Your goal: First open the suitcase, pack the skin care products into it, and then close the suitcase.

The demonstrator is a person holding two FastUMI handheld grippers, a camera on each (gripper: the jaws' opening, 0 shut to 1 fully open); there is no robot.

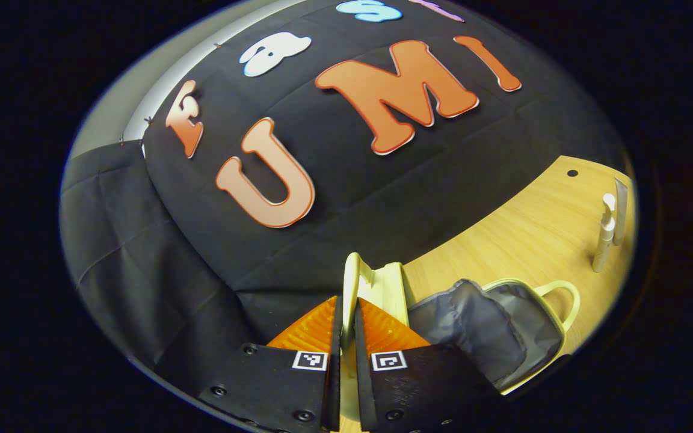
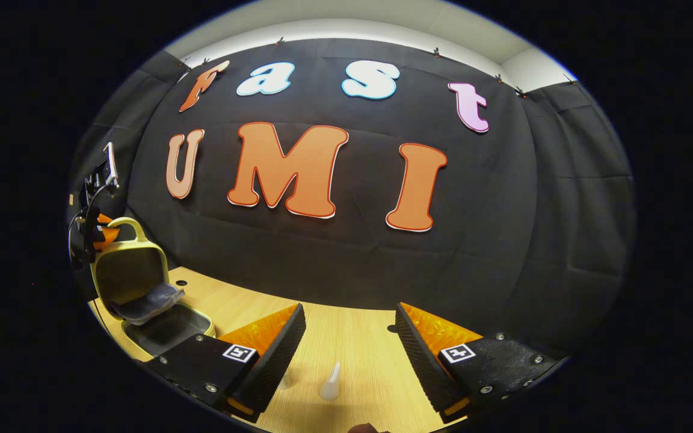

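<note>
The suitcase (image 2: pixel 142 288) is already opened, its lid's handle (image 1: pixel 351 282) pinched by the left tongs (image 1: pixel 348 325). The bottles (image 1: pixel 606 231) remain unpacked on the tabletop (image 1: pixel 521 240); the right tongs (image 2: pixel 349 337) are spread.

A light wooden tabletop (image 2: pixel 352 337) runs along the foot of the booth's wall, its grain showing as fine pale lines. A small dark round hole (image 1: pixel 572 173) sits in the tabletop near its far corner in the left gripper view, and two more such holes (image 2: pixel 181 282) lie close to the wall in the right gripper view. The wall is black cloth (image 2: pixel 503 240), creased in places and pinned up by small clips (image 2: pixel 437 53) along its top edge. Above the cloth runs a pale plain wall (image 2: pixel 352 12).
</note>
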